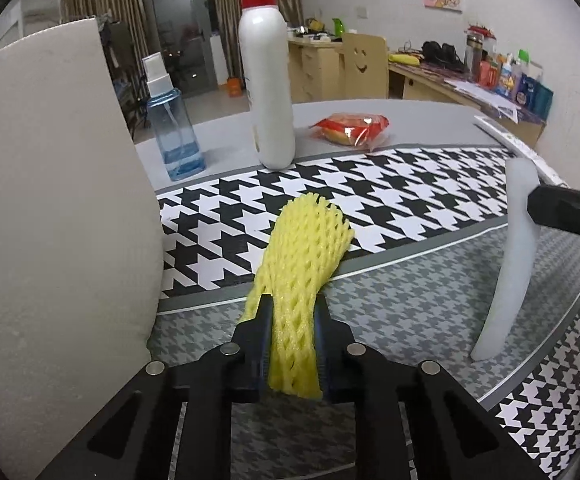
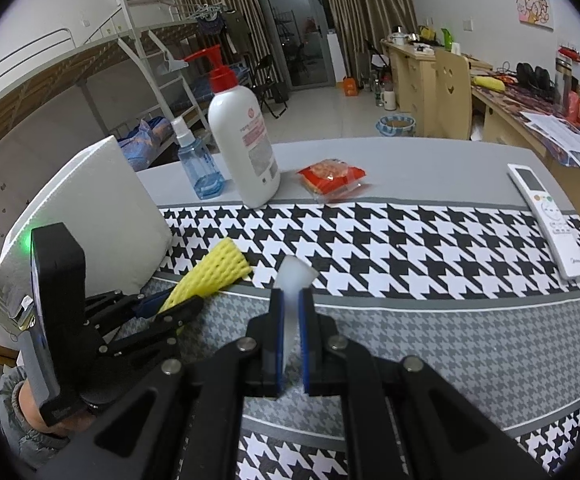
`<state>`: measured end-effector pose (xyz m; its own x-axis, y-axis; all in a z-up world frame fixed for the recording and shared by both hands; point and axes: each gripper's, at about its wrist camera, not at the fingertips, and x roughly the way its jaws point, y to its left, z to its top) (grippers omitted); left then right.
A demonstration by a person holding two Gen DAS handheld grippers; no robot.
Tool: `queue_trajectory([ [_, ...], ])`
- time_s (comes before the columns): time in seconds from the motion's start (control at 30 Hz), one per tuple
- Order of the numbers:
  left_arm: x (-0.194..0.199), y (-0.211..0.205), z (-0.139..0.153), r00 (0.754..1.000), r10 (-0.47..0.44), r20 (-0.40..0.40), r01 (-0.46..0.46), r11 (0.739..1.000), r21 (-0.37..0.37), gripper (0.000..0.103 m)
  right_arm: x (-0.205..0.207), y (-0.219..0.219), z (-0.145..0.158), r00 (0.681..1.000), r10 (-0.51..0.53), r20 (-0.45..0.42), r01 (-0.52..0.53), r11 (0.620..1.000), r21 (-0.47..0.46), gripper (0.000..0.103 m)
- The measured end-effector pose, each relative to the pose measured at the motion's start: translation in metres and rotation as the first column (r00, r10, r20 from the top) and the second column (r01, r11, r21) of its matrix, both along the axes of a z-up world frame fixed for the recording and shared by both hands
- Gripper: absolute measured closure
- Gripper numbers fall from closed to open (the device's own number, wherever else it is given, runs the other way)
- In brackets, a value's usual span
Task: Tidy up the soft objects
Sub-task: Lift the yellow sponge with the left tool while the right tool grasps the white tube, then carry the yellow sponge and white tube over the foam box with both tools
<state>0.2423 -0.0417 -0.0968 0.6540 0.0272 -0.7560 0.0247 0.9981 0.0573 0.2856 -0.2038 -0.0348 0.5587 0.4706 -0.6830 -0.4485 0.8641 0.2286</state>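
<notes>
Two grips, bottom centre: left gripper (image 1: 293, 312) pinches yellow foam net (image 1: 304, 256); right gripper (image 2: 290, 300) pinches white foam strip (image 2: 293, 280). Mid-left: white foam block (image 1: 50, 200). Far: pump bottle (image 1: 268, 88). Risk: squashed foam slipping free.

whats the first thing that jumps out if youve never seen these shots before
The bright yellow foam net pinched in the left gripper jumps out first, lying over the black-and-white houndstooth cloth. Next is the pale translucent foam strip clamped in the right gripper, and behind them the tall white pump bottle with its red top, standing at the far edge of the cloth.
</notes>
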Motion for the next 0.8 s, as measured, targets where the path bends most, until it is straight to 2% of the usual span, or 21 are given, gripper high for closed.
queue_trajectory([
  [0.3,-0.020,-0.008,0.031,0.994,-0.048,0.095,0.052,0.998,-0.041,0.085,-0.008,0.002,0.012,0.999,0.005,0.034,-0.005,1.000,0.000,0.094],
  [0.8,-0.045,-0.013,0.063,0.980,-0.077,0.186,0.083,0.996,-0.024,0.084,-0.022,-0.003,0.027,0.996,-0.033,0.087,0.033,0.999,0.005,0.094],
])
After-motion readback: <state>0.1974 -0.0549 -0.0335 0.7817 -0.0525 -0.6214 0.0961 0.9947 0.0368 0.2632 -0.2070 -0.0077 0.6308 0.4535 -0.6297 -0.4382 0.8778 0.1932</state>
